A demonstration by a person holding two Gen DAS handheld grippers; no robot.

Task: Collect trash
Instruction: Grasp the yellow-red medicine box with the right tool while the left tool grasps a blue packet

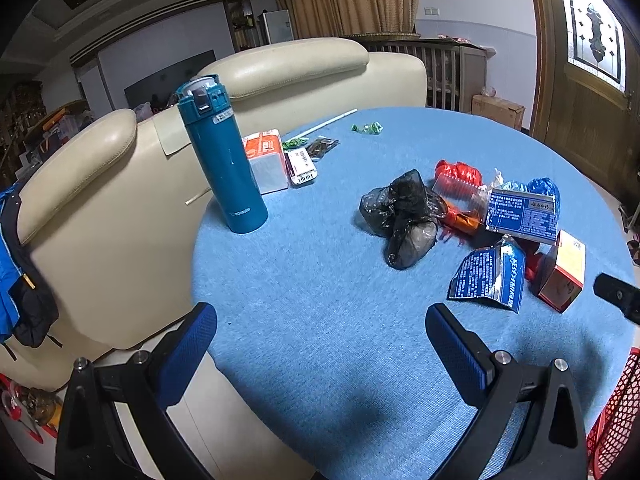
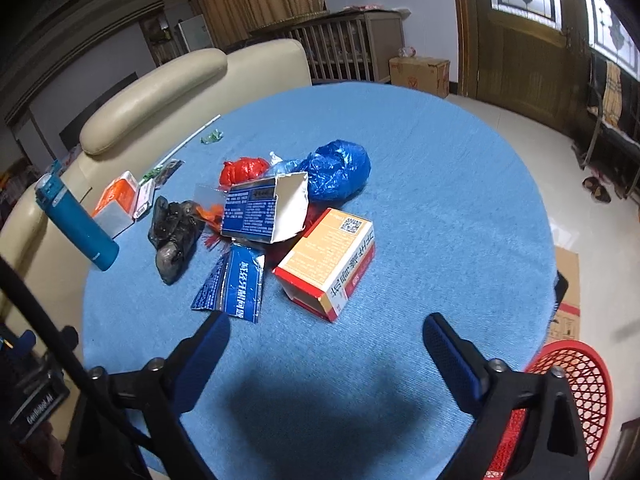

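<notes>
Blue-clothed bench (image 1: 320,300) fills the left wrist view; the left claw (image 1: 320,320) hangs wide open and empty, aimed at a black bag (image 1: 400,216) at 1 o'clock. In the right wrist view, the right claw (image 2: 326,328) gapes empty, trash heaped at 12 o'clock: orange box (image 2: 328,256), blue pouch (image 2: 236,284). Red basket (image 2: 576,392) waits at 4 o'clock, likely for drops.
</notes>
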